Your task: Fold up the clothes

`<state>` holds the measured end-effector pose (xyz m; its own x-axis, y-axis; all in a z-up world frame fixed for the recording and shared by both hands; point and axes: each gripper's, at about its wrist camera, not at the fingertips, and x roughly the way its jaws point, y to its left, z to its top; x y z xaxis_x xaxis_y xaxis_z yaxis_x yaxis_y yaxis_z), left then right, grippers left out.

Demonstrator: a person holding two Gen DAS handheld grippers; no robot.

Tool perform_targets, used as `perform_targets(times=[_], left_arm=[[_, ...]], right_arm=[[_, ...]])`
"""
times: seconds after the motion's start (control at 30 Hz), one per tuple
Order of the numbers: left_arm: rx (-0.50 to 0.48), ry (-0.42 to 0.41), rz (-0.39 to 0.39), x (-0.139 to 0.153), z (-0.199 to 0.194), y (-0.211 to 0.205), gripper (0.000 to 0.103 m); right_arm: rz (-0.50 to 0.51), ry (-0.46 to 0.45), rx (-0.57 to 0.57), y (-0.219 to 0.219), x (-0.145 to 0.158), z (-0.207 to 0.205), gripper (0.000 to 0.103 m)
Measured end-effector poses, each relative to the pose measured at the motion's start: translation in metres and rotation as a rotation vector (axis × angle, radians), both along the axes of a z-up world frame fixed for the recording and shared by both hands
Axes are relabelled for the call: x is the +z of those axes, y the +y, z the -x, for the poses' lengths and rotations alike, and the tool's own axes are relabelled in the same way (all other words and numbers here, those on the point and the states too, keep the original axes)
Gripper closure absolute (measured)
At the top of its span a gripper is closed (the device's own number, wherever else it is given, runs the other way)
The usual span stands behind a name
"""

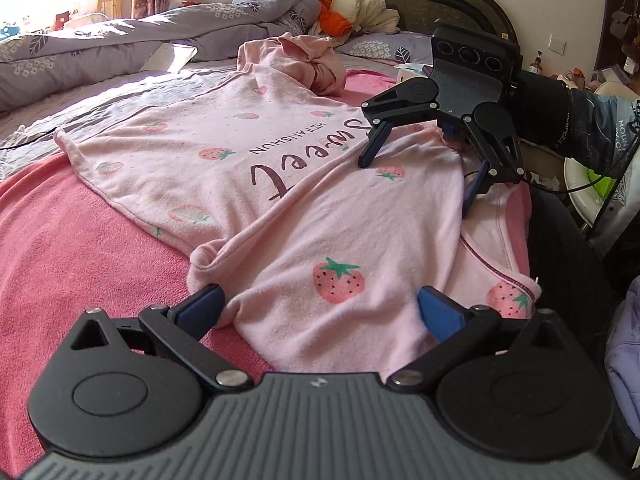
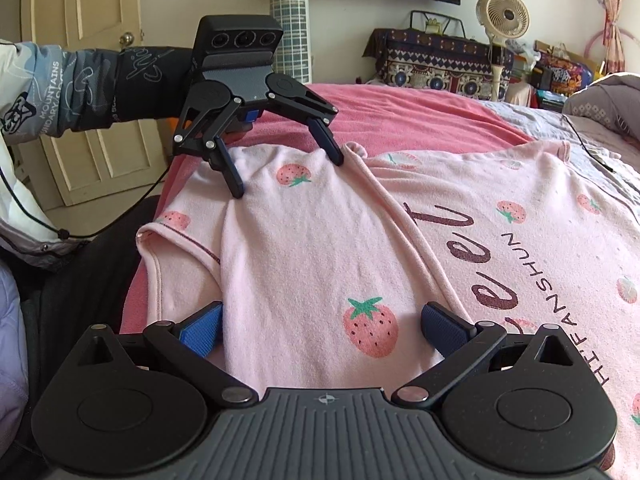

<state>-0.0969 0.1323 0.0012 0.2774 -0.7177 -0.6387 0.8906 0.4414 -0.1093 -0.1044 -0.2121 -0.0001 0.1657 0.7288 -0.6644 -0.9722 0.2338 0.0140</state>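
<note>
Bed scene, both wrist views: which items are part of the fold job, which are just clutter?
In the job:
pink strawberry shirt
left gripper, open
right gripper, open

Lying about:
grey quilt
bunched pink garment
orange cloth
desk fan
pink blanket under the shirt

pale pink strawberry-print shirt (image 1: 280,184), coral blanket (image 1: 80,248)

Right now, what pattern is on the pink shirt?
Pink strawberries with green leaves on the pink shirt, plus dark lettering; clearest in the right wrist view.
</note>
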Motion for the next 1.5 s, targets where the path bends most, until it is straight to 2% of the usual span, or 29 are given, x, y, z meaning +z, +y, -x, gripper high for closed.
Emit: perform_targets(times=[0.13,0.23,0.33,0.43,0.73,0.93,1.03,1.17,1.3,1.4,1.5], left_arm=[[0.000,-0.006,0.010,-0.001,0.001,0.001,0.000],[-0.001,-0.008,0.014,-0.001,0.001,0.001,0.000],[0.000,-0.013,0.016,-0.001,0.002,0.002,0.000],[0.003,-0.012,0.019,-0.002,0.001,0.001,0.000],[0.008,-0.026,0.012,-0.002,0.003,-0.001,0.000],[0.022,-0.073,-0.015,-0.001,0.010,-0.006,0.000],[0.025,-0.063,-0.008,-0.001,0.009,-0.005,0.000],[0.024,-0.063,-0.005,-0.002,0.009,-0.004,0.000],[0.024,-0.058,0.002,-0.002,0.008,-0.003,0.000],[0.024,-0.050,0.007,-0.002,0.007,-0.002,0.000],[0.025,-0.037,0.017,-0.002,0.006,-0.001,0.000]], right_arm=[[0.042,0.013,-0.024,-0.043,0.002,0.000,0.000],[0.002,0.046,-0.091,-0.086,0.002,0.003,0.000],[-0.038,0.042,-0.126,-0.117,0.002,0.013,0.000],[-0.073,0.024,-0.149,-0.123,-0.003,0.018,0.000],[-0.071,-0.025,-0.171,-0.114,-0.004,0.024,0.000],[-0.070,-0.056,-0.180,-0.110,-0.005,0.028,0.000],[-0.085,-0.054,-0.241,-0.109,0.000,0.033,0.000],[-0.187,-0.049,-0.415,-0.120,0.008,0.059,0.000],[-0.462,-0.073,-0.619,-0.172,0.012,0.111,0.000],[-0.649,-0.179,-0.871,-0.227,0.012,0.159,0.000],[-0.745,-0.249,-1.140,-0.274,0.003,0.188,0.000]])
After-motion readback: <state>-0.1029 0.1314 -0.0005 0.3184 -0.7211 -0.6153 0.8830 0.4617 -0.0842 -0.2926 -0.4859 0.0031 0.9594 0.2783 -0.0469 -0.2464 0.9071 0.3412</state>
